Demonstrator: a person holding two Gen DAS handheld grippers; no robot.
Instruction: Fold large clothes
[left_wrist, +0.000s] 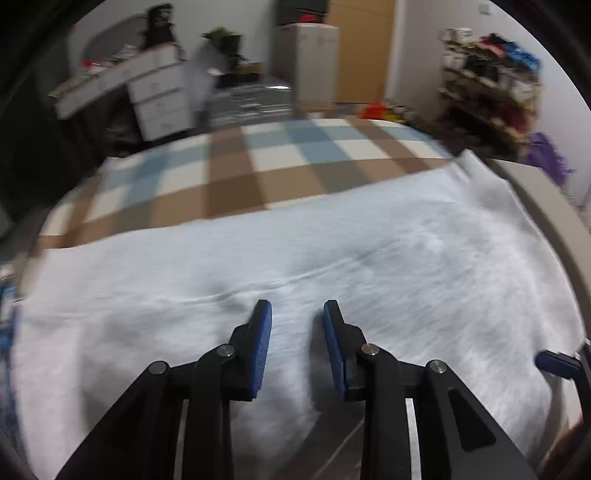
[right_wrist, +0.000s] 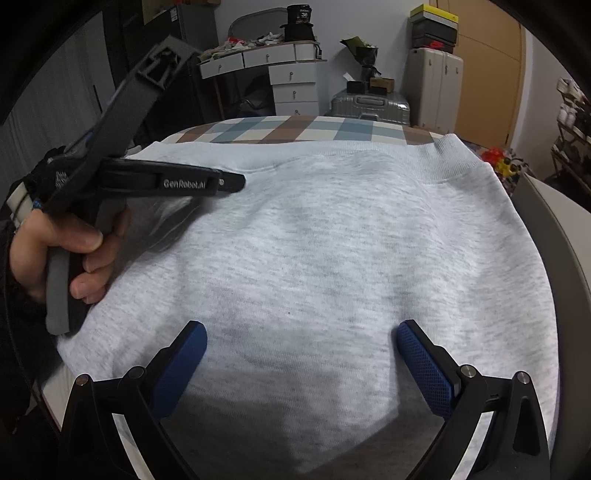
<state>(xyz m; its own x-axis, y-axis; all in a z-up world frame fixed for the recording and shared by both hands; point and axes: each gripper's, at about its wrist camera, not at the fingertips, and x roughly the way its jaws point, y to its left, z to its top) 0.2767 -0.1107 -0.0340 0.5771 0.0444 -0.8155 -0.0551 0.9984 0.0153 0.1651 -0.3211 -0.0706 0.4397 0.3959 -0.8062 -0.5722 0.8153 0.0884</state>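
Observation:
A light grey sweatshirt (left_wrist: 369, 240) (right_wrist: 314, 240) lies spread flat on a bed with a blue, brown and white checked cover (left_wrist: 240, 177) (right_wrist: 280, 129). Its ribbed band (right_wrist: 450, 158) is at the far right. My left gripper (left_wrist: 297, 310) hovers over the cloth with its blue pads a narrow gap apart and nothing between them; this view is blurred. In the right wrist view the left gripper (right_wrist: 234, 182) reaches in from the left, held by a hand (right_wrist: 74, 240). My right gripper (right_wrist: 301, 328) stands wide open above the sweatshirt's near part, holding nothing. One blue finger of the right gripper (left_wrist: 554, 363) shows at the left view's right edge.
A pale curved bed edge (right_wrist: 554, 221) runs along the right. Beyond the bed stand a white desk with drawers (right_wrist: 291, 85), a silver suitcase (right_wrist: 369, 105), a pale cabinet (right_wrist: 434, 88) and a cluttered shelf rack (left_wrist: 491, 85).

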